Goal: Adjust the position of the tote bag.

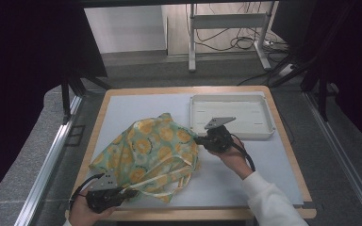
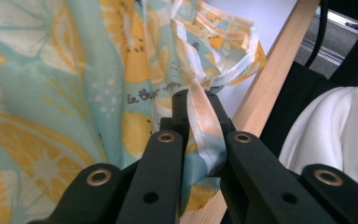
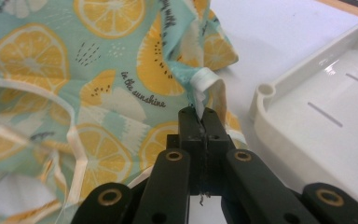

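A cloth bag [image 1: 151, 150] printed with orange slices on pale green lies crumpled at the table's left and middle. My left gripper [image 1: 131, 192] sits near the front edge, shut on one of the bag's pale strap handles [image 2: 204, 126], which runs up between its jaws. My right gripper [image 1: 200, 140] is at the bag's right side, shut on the bag's folded hem [image 3: 204, 88], with the cloth [image 3: 98, 84] spread out beyond it. A hand in a white sleeve [image 1: 268, 200] holds the right gripper.
A white plastic tray [image 1: 264, 123] stands at the back right of the table, close beside the right gripper, its rim [image 3: 279, 121] to the right of the jaws. The wooden table edge [image 2: 265, 79] runs just right of the left gripper. Grey mat [image 1: 136, 106] covers the tabletop.
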`<state>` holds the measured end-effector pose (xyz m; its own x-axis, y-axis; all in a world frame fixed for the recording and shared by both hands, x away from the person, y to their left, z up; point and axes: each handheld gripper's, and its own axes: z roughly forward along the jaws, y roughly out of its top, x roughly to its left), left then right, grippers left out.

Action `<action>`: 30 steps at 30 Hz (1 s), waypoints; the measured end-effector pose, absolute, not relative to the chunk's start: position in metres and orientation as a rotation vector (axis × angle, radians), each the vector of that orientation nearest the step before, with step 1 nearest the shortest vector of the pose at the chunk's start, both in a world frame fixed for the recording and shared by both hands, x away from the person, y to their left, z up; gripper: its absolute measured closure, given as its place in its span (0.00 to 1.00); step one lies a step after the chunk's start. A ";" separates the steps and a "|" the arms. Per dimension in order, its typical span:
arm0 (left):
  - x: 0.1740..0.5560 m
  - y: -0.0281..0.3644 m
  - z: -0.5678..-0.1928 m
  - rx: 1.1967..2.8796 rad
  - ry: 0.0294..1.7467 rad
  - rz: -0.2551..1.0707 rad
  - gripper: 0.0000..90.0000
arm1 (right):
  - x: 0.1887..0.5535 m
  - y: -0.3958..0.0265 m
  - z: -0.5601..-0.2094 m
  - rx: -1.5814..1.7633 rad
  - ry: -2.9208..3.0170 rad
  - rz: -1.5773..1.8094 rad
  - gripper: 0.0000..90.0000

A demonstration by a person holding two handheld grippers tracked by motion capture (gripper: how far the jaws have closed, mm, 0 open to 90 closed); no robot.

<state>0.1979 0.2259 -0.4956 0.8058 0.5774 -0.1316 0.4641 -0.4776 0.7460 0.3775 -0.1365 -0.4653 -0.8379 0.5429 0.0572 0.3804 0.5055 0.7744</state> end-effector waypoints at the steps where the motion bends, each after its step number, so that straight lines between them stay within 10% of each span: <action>1: 0.198 0.226 -0.496 2.156 0.765 0.173 0.97 | 0.375 -0.138 -0.466 0.793 2.556 1.244 1.00; 30: 0.209 0.271 -0.495 2.081 0.922 0.216 0.97 | 0.309 -0.151 -0.480 0.787 2.651 1.360 1.00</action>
